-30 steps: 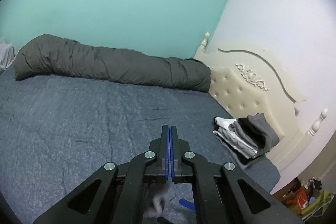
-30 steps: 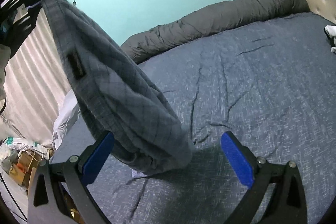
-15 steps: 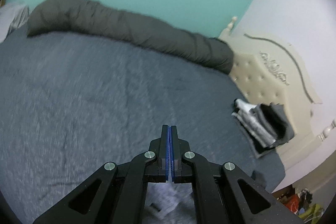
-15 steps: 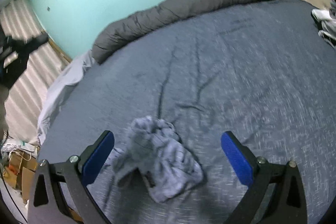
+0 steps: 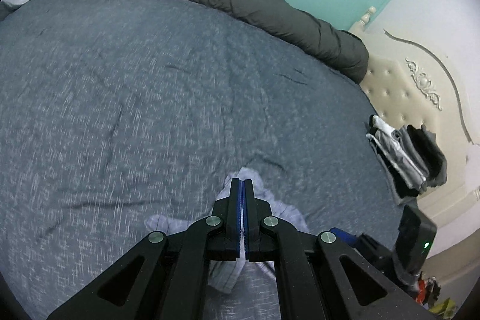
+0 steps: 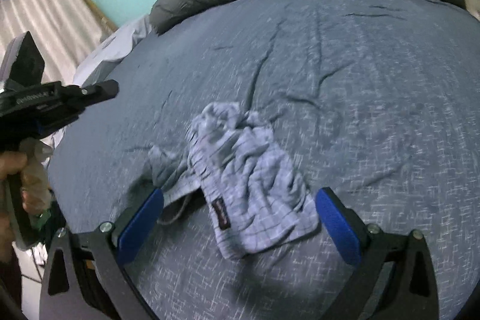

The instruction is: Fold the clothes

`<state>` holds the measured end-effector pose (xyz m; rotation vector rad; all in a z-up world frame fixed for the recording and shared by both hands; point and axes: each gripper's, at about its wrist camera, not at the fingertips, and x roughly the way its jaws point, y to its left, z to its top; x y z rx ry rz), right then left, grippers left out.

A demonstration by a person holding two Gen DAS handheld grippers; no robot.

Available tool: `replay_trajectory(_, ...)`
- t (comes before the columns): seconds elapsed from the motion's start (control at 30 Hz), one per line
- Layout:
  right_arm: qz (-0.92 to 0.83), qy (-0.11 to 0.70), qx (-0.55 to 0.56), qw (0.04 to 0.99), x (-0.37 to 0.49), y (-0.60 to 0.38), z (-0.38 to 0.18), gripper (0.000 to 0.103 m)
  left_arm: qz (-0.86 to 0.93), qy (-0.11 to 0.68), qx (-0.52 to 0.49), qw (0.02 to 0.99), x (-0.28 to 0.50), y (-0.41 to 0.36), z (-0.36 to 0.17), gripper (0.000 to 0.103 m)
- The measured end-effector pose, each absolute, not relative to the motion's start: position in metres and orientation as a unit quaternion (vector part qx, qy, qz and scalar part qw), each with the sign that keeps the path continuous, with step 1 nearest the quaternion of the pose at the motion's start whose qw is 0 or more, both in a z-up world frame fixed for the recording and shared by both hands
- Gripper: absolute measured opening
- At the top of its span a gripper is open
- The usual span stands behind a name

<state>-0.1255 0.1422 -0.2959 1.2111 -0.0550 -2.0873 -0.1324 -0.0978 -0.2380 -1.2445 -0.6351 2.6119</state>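
I saw the checked garment (image 6: 246,179) lying crumpled on the grey-blue bed cover (image 6: 375,74), near the front edge of the bed and just ahead of both tools. It was not yet spread, so I judged the step in hand to be the laying out before any fold.

The left gripper (image 5: 243,185) had its jaws fully together, blue pads touching, and they held nothing; the cloth (image 5: 279,209) lay under and beside its tip. The right gripper (image 6: 240,218) stood wide open, with the lower part of the garment between its pads (image 6: 141,218) but not pressed by them.

The heap's long axis ran, in the right wrist view, from the bunched end at upper left to the flatter end at lower right. A dark label (image 6: 220,213) showed near that lower end. Which end was the waist I could not tell.

In my judgement, the next move called for opening the left jaws, then taking two edges well apart and pulling the cloth flat. A stack of folded clothes (image 5: 405,158) waited near the headboard (image 5: 420,80).
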Motion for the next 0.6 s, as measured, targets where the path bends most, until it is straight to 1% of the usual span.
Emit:
replay_trajectory(0.03,-0.806,-0.015,0.473,0.356,-0.124,0.141,-0.298,0.097,0.878,-0.215,-0.417,0.089,-0.128,-0.096,-0.243,0.0)
replay_trajectory(0.1,-0.803,-0.001,0.477,0.357,-0.122,0.139,-0.301,0.082,0.879,-0.218,-0.415,0.088,-0.121,-0.094,-0.253,0.0)
replay_trajectory(0.2,-0.799,0.013,0.48,0.362,-0.118,0.136,-0.303,0.08,0.881,-0.217,-0.413,0.085,-0.111,-0.091,-0.267,0.002)
replay_trajectory(0.27,-0.796,0.025,0.482,0.366,-0.114,0.131,-0.304,0.08,0.881,-0.213,-0.413,0.084,-0.105,-0.087,-0.276,0.006)
replay_trajectory(0.3,-0.793,0.031,0.483,0.369,-0.112,0.128,-0.305,0.079,0.881,-0.212,-0.414,0.084,-0.102,-0.085,-0.281,0.016)
replay_trajectory(0.33,-0.791,0.037,0.484,0.372,-0.11,0.126,-0.306,0.077,0.882,-0.209,-0.414,0.083,-0.099,-0.085,-0.286,0.03)
replay_trajectory(0.37,-0.79,0.042,0.484,0.373,-0.107,0.124,-0.306,0.072,0.883,-0.205,-0.413,0.081,-0.095,-0.084,-0.29,0.037)
replay_trajectory(0.4,-0.79,0.047,0.484,0.373,-0.106,0.123,-0.307,0.07,0.883,-0.205,-0.413,0.082,-0.092,-0.083,-0.294,0.045)
replay_trajectory(0.43,-0.791,0.052,0.483,0.373,-0.104,0.122,-0.308,0.068,0.884,-0.205,-0.413,0.08,-0.09,-0.083,-0.297,0.046)
replay_trajectory(0.5,-0.788,0.059,0.485,0.374,-0.105,0.118,-0.311,0.049,0.884,-0.195,-0.418,0.075,-0.087,-0.081,-0.304,0.046)
replay_trajectory(0.53,-0.787,0.064,0.486,0.374,-0.105,0.116,-0.313,0.047,0.884,-0.191,-0.42,0.072,-0.086,-0.081,-0.305,0.047)
replay_trajectory(0.6,-0.785,0.07,0.487,0.377,-0.104,0.112,-0.316,0.047,0.883,-0.187,-0.423,0.072,-0.085,-0.082,-0.31,0.047)
